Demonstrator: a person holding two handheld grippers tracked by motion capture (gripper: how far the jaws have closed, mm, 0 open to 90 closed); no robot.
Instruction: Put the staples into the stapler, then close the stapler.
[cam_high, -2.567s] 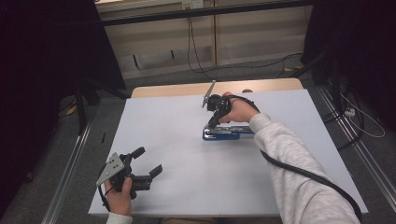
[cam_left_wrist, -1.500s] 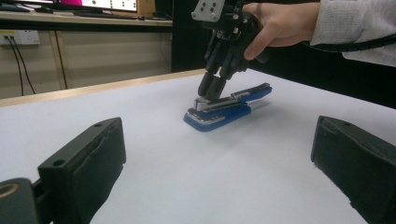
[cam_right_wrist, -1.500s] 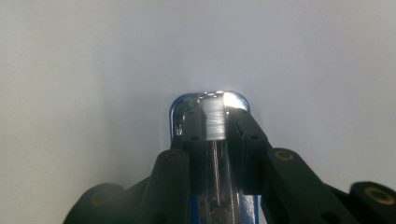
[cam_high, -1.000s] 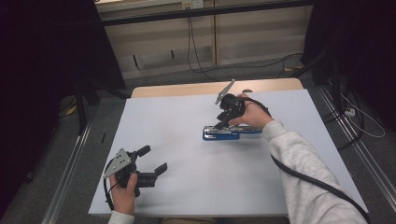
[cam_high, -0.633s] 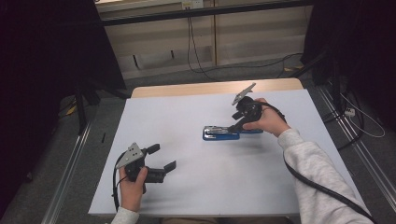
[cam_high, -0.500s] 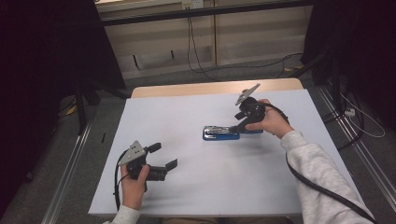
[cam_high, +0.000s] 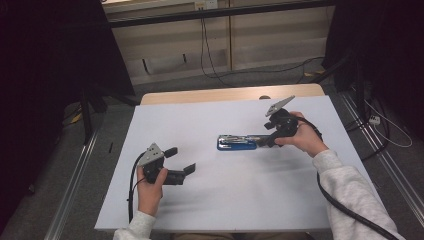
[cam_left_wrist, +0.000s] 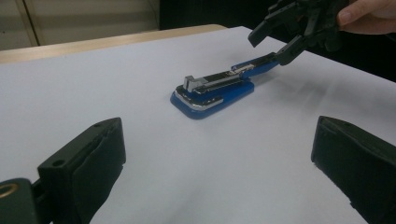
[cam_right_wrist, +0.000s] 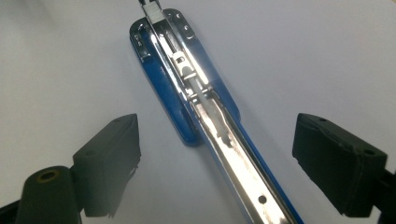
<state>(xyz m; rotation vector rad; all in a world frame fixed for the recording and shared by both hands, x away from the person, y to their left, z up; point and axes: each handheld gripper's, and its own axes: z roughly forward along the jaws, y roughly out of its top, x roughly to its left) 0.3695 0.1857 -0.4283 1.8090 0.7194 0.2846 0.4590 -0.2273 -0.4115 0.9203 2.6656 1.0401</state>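
The blue stapler (cam_high: 239, 142) lies swung open mid-tabletop (cam_high: 210, 210) for loading, the right gripper (cam_high: 263, 141) at its lid end, jaws just spread and empty, while the left gripper (cam_high: 181, 163) waits wide open nearer the person.

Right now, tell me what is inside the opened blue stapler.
The blue stapler lies open, showing a shiny metal staple channel with its pusher. Whether staples are loaded cannot be seen.

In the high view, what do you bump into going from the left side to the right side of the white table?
Left tongs → blue stapler → right tongs, all on or over the white table.
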